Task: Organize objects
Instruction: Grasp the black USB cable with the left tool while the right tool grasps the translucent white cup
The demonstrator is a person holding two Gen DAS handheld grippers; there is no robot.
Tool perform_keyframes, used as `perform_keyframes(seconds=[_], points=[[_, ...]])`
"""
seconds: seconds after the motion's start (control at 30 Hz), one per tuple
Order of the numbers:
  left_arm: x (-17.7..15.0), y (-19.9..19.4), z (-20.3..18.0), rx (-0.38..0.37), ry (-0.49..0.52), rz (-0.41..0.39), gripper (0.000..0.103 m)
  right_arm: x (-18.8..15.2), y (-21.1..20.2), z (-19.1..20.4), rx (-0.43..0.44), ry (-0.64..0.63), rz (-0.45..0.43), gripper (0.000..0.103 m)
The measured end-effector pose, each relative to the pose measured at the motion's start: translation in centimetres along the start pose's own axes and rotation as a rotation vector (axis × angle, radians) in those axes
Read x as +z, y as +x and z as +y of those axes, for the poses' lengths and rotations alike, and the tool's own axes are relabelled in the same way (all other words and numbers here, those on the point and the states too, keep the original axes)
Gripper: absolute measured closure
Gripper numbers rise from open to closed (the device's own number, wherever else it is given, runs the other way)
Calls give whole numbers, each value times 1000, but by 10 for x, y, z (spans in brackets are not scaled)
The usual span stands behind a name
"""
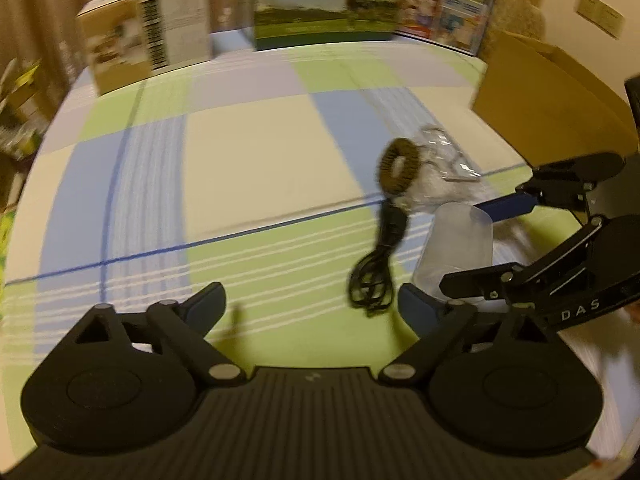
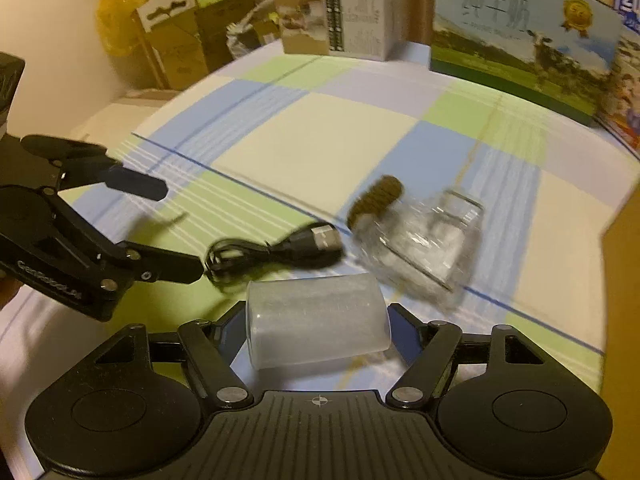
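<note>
A translucent plastic cup (image 2: 316, 320) lies on its side on the checked cloth, and my right gripper (image 2: 316, 316) has a finger against each of its sides, shut on it. In the left wrist view the same cup (image 1: 456, 248) sits between the right gripper's (image 1: 484, 242) fingers. A black USB cable (image 1: 376, 272) lies coiled just ahead of my left gripper (image 1: 312, 300), close to its right fingertip. That gripper stands open with nothing between its pads. Beyond the cable are a brown hair ring (image 1: 398, 166) and a crumpled clear plastic bag (image 1: 440, 172).
The checked cloth (image 1: 240, 152) covers the surface. At its far edge stand a white and tan carton (image 1: 148, 32) and a milk box with a meadow picture (image 1: 328, 4). A brown cardboard box (image 1: 540, 92) stands to the right. Stacked boxes and a yellow bag (image 2: 120, 12) lie past the left edge.
</note>
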State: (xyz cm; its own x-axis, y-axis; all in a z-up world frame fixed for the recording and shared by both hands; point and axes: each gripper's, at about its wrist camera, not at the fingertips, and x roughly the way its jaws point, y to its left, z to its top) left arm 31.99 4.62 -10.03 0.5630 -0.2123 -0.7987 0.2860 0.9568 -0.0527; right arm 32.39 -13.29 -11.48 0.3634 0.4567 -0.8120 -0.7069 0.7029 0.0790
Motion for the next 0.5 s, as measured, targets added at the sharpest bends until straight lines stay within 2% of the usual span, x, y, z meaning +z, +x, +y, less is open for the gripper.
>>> perform_keyframes(seconds=[0.13, 0.2, 0.33, 0.5], points=[[2, 8, -19, -29, 83, -4, 22, -8, -14, -7, -52, 54, 18, 33], [3, 14, -27, -33, 117, 0, 31, -10, -17, -12, -66, 87, 21, 33], [6, 25, -41, -40, 175, -16, 39, -10, -21, -18, -97, 119, 15, 33], [11, 38, -45, -39, 172, -11, 59, -7, -23, -18, -91, 125, 3, 33]])
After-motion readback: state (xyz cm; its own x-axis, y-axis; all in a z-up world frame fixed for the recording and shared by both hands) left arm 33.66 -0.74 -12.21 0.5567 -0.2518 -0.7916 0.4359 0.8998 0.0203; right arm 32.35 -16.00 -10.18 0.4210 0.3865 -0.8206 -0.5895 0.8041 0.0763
